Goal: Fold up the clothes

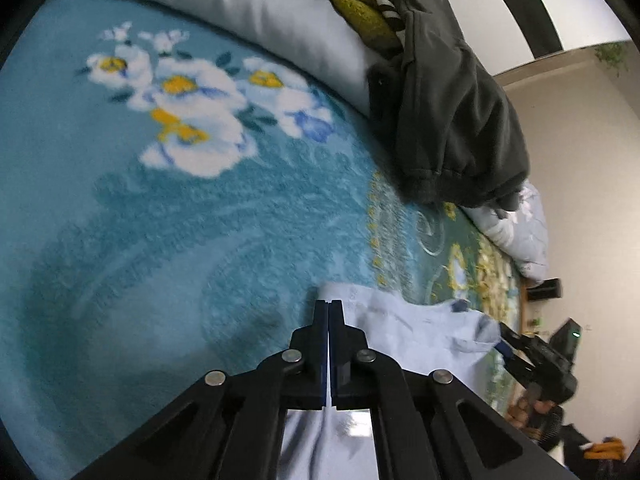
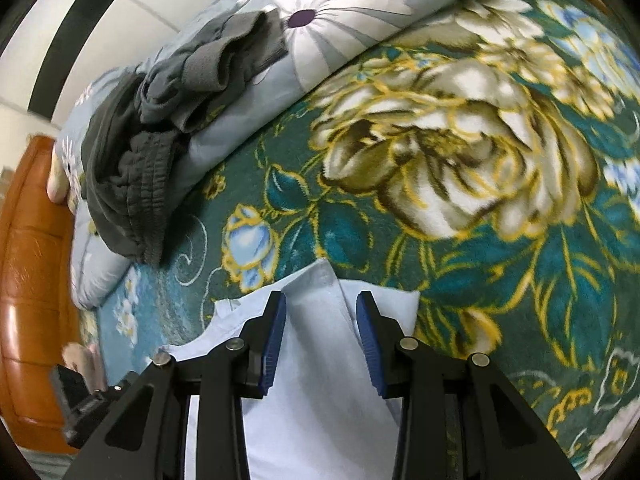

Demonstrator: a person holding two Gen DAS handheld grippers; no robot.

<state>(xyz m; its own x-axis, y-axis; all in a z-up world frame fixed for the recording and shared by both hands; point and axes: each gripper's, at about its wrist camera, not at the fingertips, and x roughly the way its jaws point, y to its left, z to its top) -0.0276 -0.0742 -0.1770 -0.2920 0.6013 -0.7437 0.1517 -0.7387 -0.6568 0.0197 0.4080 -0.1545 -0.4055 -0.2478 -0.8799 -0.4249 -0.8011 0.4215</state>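
While the left claw [image 1: 329, 305] pinches the light-blue shirt [image 1: 404, 328] on the bed blanket [image 1: 200, 220], right claw [image 2: 321, 300] gapes w/ shirt btwn pads.

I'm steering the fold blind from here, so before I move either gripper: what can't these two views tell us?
- Light blue shirt: both views cut it at the bottom edge, and gripper linkages cover more, so its full shape and fold stage are hidden.
- Left gripper: jaws together, shirt runs beneath; whether cloth is pinched is unclear.
- Right gripper: open over a raised shirt fold; contact unclear.
- Dark grey clothes: bunched on the quilt, pieces uncountable.
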